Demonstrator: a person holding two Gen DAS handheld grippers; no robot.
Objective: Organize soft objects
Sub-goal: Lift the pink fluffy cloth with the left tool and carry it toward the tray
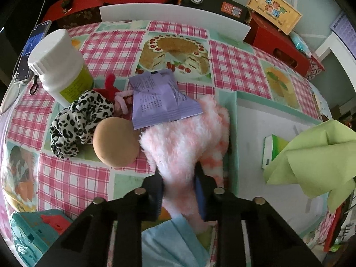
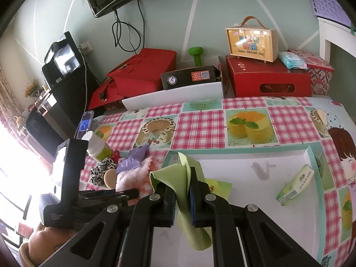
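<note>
**Inspector:** Beside the tray's (image 1: 233,133) left wall, the left gripper (image 1: 179,197) is clamping its jaws nearly closed on the pink sock (image 1: 184,140).

**Clerk:** And the right?

**Inspector:** The right gripper (image 2: 183,204) is pinching the green cloth (image 2: 184,191) fully closed, over the tray. Pickup seems underway; next, lifting the sock rightward over the wall.

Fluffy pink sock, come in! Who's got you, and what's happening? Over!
Left gripper shut on pink sock. Right gripper shut on green cloth, over the tray. Purple packet lies on the sock's far end.
</note>
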